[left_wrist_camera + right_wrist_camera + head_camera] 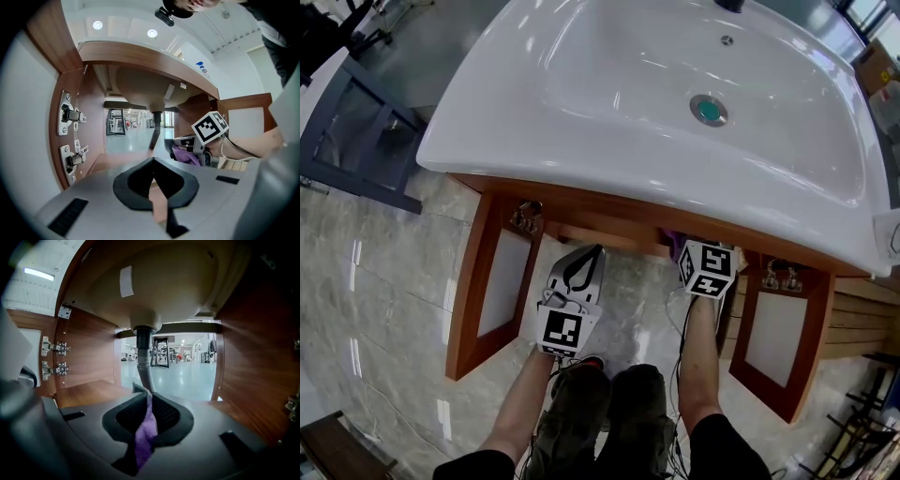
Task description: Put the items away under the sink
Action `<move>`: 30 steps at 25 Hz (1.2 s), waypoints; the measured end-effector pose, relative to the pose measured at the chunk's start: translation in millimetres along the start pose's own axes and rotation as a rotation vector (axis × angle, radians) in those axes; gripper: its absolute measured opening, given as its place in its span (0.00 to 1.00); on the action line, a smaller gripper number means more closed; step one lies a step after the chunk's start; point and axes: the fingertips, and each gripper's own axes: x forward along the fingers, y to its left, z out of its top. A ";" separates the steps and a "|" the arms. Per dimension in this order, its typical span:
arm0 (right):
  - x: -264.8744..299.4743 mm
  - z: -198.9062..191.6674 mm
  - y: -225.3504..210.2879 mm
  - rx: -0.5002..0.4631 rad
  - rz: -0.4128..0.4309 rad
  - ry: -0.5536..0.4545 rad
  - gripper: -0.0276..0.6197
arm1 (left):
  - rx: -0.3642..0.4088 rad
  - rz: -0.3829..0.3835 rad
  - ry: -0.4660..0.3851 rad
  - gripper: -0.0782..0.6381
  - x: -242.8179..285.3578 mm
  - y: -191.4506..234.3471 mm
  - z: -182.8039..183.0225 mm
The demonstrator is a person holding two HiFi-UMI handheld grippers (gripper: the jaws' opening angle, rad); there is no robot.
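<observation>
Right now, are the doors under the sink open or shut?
Open: the left door and the right door stand swung outward, and the right gripper holds a purple cloth inside the cabinet.

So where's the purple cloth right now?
The right gripper view shows the purple cloth pinched in the right gripper, inside the cabinet under the sink, just in front of the grey drain pipe.

The wooden cabinet (pixel 581 202) bears the white sink (pixel 609 84) on top, and its two doors (pixel 492 281) hang open over a pale tiled floor (pixel 384 281). Inside, its brown bottom board (pixel 89 392) runs under the basin, and the grey drain pipe (pixel 144 357) comes down towards it.
</observation>
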 end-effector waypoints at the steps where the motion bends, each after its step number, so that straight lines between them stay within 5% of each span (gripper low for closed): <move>1: -0.4 0.8 0.7 0.005 0.011 0.000 0.12 | 0.000 -0.002 0.000 0.12 0.3 -0.4 0.0; 3: -2.0 4.5 1.8 0.018 0.030 -0.011 0.14 | -0.001 -0.004 0.000 0.12 0.7 -0.5 -0.3; 6: -7.4 12.2 0.9 0.046 0.043 -0.053 0.36 | 0.003 -0.007 0.001 0.12 1.6 -1.3 -0.3; 11: -20.4 22.2 -2.4 0.059 0.051 -0.079 0.43 | 0.009 -0.016 -0.005 0.12 2.4 -6.6 7.8; 22: -74.5 46.4 9.8 0.070 0.071 -0.054 0.43 | 0.048 -0.068 0.041 0.12 -22.1 -26.8 50.1; 30: -141.8 86.9 15.0 0.064 0.023 -0.047 0.14 | 0.043 -0.116 0.077 0.12 -50.0 -51.6 101.3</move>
